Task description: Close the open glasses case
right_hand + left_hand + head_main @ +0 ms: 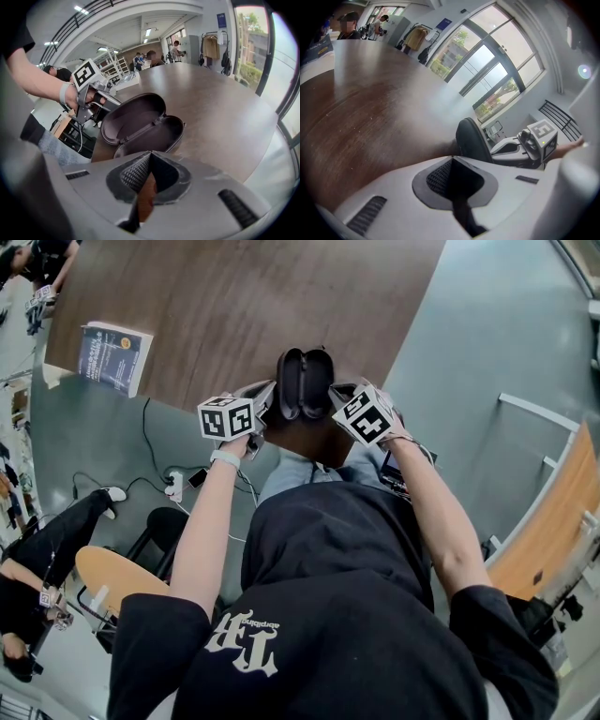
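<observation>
A dark glasses case (303,382) lies open on the brown table (234,306), close to its near edge, with both hollow halves facing up. My left gripper (262,395) sits at the case's left side, its tips right by the lid's rim. My right gripper (339,393) is just right of the case. In the right gripper view the open case (140,124) lies ahead of my shut right gripper (150,153), and the left gripper (104,100) reaches the far lid. In the left gripper view my left gripper (451,158) is shut and empty, with the case's edge (472,140) beyond it.
A book (114,357) lies at the table's far left. On the floor to the left are cables with a power strip (174,486), a round chair (117,579) and a seated person (37,549). A wooden bench (553,531) stands at the right.
</observation>
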{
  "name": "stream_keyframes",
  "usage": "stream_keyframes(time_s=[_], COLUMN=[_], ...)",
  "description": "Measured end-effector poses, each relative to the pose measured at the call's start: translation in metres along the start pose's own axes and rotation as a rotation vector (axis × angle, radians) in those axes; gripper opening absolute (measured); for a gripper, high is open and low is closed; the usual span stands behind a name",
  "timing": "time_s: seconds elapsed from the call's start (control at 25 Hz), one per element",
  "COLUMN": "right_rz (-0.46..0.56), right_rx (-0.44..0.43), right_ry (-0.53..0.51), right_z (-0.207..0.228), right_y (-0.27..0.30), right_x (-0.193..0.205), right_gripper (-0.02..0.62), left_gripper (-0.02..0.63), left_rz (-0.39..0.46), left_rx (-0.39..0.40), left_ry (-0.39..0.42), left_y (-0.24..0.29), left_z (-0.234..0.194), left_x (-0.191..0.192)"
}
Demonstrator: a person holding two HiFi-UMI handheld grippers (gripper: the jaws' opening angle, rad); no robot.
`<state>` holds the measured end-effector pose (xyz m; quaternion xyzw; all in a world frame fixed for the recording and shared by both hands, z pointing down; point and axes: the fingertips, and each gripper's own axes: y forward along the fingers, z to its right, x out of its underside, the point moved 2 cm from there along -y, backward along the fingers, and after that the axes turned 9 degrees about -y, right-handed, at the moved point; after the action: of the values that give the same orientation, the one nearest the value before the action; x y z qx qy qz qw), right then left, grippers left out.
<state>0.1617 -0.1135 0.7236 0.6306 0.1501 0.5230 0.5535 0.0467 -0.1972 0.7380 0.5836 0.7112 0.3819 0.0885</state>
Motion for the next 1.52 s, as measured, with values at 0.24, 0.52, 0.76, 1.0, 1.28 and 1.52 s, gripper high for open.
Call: stream_keyframes(time_s=[0.24, 0.52, 0.76, 1.0, 1.28, 1.52], right_rz=[-0.008, -0.004, -0.013, 0.053, 0.113, 0.108], right_rx=[-0.004, -0.015, -0.014, 0.004, 0.123, 0.123], right_ry=[0.007, 0.021, 0.027, 0.09, 0.27, 0.391], right_z=[0.0, -0.003, -0.005, -0.002, 0.024, 0.03], right_y=[0.004, 0.006, 0.013, 0.006, -0.01, -0.014], right_x=[0.006, 0.007, 0.015, 0.017, 0.023, 0.041], right_gripper=[-0.015, -0.015, -0.015, -0.015, -0.015, -0.015], left_gripper=[-0.003, -0.003, -0.003, -0.003, -0.003, -0.003], left_rz=[0.013, 0.004, 0.003, -0.001, -0.02, -0.047], left_rx=[0.039, 0.08, 0.107, 0.12, 0.118, 0.11], left_ry=[0.048, 0.094, 0.108, 0.129, 0.147, 0.189], left_y=[-0.002, 0.003, 0.004, 0.011, 0.014, 0.021], left_z=[0.031, 0.062, 0.075, 0.088, 0.089, 0.097], left_x=[-0.005, -0.002, 0.0, -0.004, -0.005, -0.002])
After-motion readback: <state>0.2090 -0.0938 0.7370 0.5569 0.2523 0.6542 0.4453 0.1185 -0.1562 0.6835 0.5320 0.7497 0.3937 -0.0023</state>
